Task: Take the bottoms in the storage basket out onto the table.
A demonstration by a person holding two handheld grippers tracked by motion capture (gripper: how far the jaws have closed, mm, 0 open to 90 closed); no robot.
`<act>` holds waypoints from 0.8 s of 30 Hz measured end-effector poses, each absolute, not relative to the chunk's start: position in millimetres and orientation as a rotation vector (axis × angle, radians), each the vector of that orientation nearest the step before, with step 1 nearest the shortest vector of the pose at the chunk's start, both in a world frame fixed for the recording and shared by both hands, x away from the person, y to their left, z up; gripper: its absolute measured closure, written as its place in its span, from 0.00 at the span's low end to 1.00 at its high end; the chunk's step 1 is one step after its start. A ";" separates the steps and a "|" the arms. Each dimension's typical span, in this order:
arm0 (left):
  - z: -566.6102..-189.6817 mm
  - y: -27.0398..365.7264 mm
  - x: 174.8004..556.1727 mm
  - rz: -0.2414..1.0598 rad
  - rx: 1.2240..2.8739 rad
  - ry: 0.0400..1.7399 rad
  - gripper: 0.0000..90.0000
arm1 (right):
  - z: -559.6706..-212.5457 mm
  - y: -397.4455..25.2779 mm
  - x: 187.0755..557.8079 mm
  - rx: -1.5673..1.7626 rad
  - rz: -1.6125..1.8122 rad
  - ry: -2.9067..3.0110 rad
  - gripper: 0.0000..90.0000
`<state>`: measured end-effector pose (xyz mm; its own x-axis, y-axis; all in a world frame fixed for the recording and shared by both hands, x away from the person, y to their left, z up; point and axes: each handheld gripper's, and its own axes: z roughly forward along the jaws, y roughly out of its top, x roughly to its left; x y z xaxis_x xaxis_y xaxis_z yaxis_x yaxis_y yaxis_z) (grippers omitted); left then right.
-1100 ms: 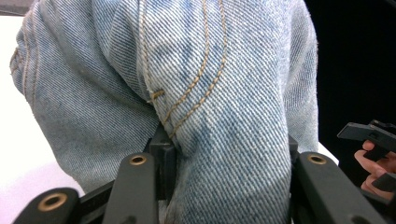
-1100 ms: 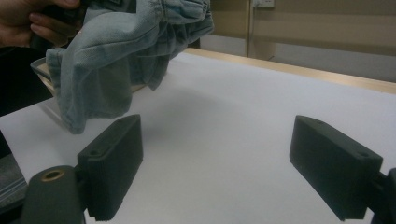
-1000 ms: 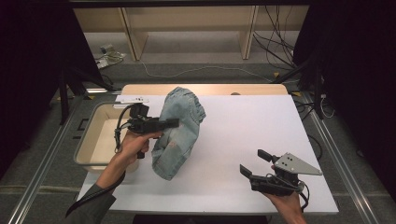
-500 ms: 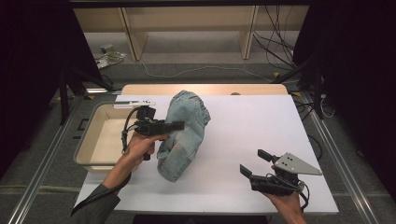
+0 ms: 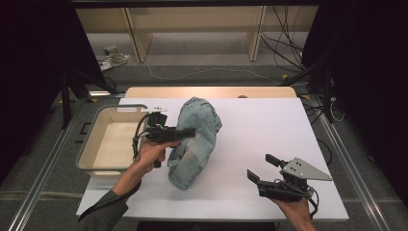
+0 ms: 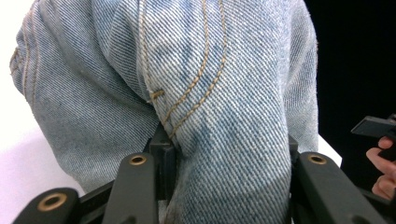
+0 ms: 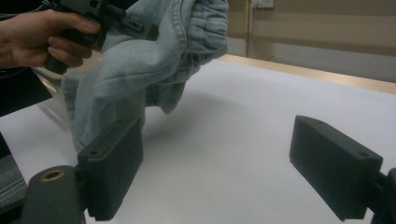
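A pair of light blue jeans (image 5: 198,126) is bunched up left of the table's middle, its lower end resting on the white tabletop (image 5: 260,125). My left gripper (image 5: 190,131) is shut on a fold of the denim and holds the upper part raised. In the left gripper view the jeans (image 6: 210,84) fill the space between the jaws of the left gripper (image 6: 227,151). My right gripper (image 5: 261,166) stands open near the front right, apart from the cloth. In the right gripper view nothing lies between the jaws of the right gripper (image 7: 222,163), and the jeans (image 7: 140,70) hang beyond them.
A shallow beige bin (image 5: 126,108) sits at the table's left edge, just beside the left hand. A wooden strip (image 5: 211,91) runs along the far edge. White tabletop stretches to the right of the jeans.
The left gripper and the jeans have shifted slightly right and toward the near edge. The right gripper has stayed put.
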<state>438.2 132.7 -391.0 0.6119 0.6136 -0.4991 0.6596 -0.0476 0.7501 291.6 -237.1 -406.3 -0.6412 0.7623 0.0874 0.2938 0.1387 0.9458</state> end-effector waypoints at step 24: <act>-411.4 113.1 439.9 -0.024 1.787 1.070 0.62 | -406.7 -236.5 291.6 1.013 1.513 2.008 0.21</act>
<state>439.9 113.1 -411.4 0.6067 0.6467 -0.4622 0.6665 -0.0969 0.7392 291.6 -236.5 -406.7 -0.6421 0.7614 0.0887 0.2954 0.1390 0.9452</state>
